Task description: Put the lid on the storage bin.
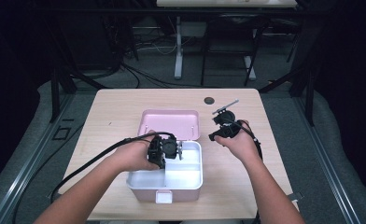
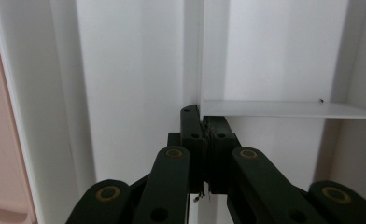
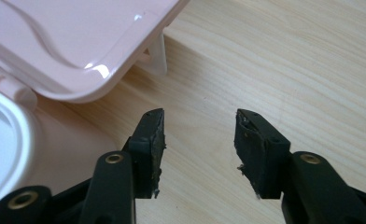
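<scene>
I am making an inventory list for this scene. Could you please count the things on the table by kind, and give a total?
Pink storage box with open lid and white divided insert: 1
Hand-held claws: 2, the left claw inside the box, the right claw over the table
Small dark round mark or disc on the tabletop: 1
Total: 4

open box sitting mid-table

standing open near the table's front edge: pink-sided box [image 1: 146, 192] with white interior, split by a thin white divider [image 2: 284, 109] into compartments. lying flat just behind, joined at the hinge: glossy pink lid [image 1: 169, 123], rounded corners, inner face turned up. showing a white latch tab on the front wall.
</scene>
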`<state>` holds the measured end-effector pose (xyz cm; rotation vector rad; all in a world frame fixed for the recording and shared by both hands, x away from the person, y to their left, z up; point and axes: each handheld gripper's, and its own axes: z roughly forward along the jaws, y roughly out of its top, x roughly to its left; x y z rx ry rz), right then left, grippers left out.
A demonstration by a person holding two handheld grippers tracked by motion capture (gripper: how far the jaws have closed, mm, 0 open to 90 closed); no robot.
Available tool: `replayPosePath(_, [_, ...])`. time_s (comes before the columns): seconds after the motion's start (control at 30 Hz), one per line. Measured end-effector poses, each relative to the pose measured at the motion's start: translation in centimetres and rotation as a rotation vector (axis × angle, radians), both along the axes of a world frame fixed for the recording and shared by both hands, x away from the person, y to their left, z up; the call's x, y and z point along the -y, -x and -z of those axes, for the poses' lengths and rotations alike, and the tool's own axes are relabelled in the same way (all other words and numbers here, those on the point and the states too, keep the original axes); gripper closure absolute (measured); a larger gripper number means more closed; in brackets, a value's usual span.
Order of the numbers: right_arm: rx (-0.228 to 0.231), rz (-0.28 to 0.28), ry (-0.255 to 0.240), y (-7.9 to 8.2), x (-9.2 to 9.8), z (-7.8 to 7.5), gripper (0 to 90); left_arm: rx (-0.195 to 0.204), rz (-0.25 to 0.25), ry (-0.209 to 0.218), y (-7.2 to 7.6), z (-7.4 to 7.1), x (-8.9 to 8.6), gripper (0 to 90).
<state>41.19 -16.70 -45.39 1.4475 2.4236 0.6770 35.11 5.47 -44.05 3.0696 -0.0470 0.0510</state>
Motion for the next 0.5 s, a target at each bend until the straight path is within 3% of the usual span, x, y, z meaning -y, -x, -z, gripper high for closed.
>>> replayPosePath(0.2, [-0.024, 0.022, -0.007, -1.4, -0.8, -1.1, 55.0, -0.001, 0.001, 0.000, 0.0, 0.0, 0.0, 88.1])
replayPosePath(0.3, [-0.052, 0.029, -0.039, -1.9, -0.9, -1.3, 56.6, -0.002, 0.000, -0.002, 0.0, 0.0, 0.0, 88.0])
replayPosePath(0.37, [-0.043, 0.046, -0.013, -2.2, -1.3, -1.4, 57.2, -0.004, -0.001, -0.001, 0.0, 0.0, 0.0, 88.1])
replayPosePath(0.4, [-0.065, 0.026, -0.040, -2.4, -1.3, -1.5, 57.3, -0.004, -0.002, -0.001, -0.1, 0.0, 0.0, 88.1])
replayPosePath(0.43, [-0.040, 0.051, 0.006, -2.6, -1.7, -1.5, 57.3, -0.003, -0.001, -0.002, -0.1, 0.0, 0.0, 88.1])
replayPosePath(0.47, [-0.077, 0.017, -0.046, -2.8, -1.6, -1.6, 57.5, -0.003, -0.001, -0.003, -0.1, 0.0, 0.0, 88.1])
replayPosePath(0.5, [-0.078, 0.023, -0.051, -2.9, -1.8, -1.6, 58.0, -0.006, -0.001, -0.003, -0.1, 0.0, 0.0, 88.1])
